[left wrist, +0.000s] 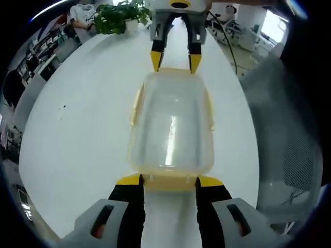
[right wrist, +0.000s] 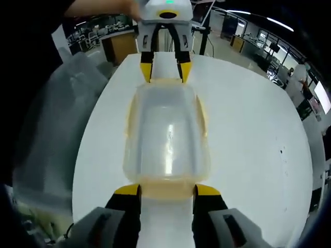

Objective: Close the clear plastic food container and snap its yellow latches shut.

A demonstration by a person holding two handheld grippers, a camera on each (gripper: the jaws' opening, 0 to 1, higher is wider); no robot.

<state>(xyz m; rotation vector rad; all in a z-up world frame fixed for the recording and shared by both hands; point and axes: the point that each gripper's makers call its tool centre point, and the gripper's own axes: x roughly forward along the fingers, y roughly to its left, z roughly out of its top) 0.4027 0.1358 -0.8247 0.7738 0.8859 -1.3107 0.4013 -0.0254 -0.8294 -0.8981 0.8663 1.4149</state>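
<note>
Clear plastic food container [left wrist: 171, 124] lidded on white table [left wrist: 77, 129], between left gripper [left wrist: 169, 182] and right gripper [right wrist: 166, 191], each open, jaws flanking an end yellow latch [left wrist: 166, 182].

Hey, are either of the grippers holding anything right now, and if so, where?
Neither grips anything. The left gripper and right gripper are open, jaw tips at the yellow end latches of the clear container.

the left gripper [left wrist: 169, 180] and right gripper [right wrist: 167, 189] face each other across the container [left wrist: 171, 126], one at each short end. both sets of jaws stand apart, yellow tips at the end latches.
</note>
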